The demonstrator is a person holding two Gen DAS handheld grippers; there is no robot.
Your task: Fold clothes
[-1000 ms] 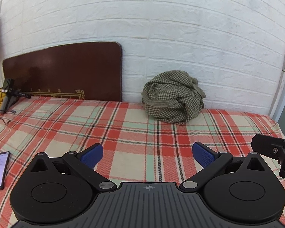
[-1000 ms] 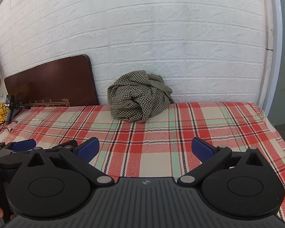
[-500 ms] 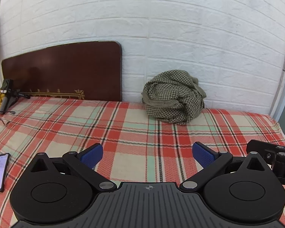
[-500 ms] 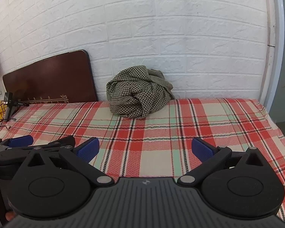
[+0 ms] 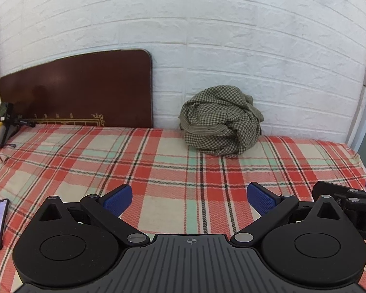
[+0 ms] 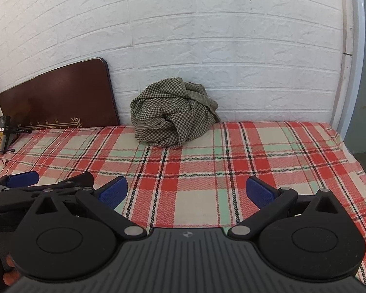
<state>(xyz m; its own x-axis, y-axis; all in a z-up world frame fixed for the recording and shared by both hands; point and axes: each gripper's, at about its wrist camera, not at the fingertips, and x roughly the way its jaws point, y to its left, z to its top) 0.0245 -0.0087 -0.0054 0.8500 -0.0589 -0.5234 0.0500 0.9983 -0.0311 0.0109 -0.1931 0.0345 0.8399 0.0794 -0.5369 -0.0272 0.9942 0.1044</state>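
Left wrist view: crumpled checked shirt (image 5: 220,119) lay well ahead against wall, slightly right of left gripper (image 5: 189,199); right gripper (image 6: 186,193) similarly far; both jaws open, empty.

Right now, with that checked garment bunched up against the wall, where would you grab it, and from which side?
Probably the striped band edge low on the front of the crumpled checked garment. It is the one flat, readable edge in a heap of folds. Come from the near side, low over the plaid bedsheet, since the white brick wall blocks the back. Both the left gripper and the right gripper are open and empty.
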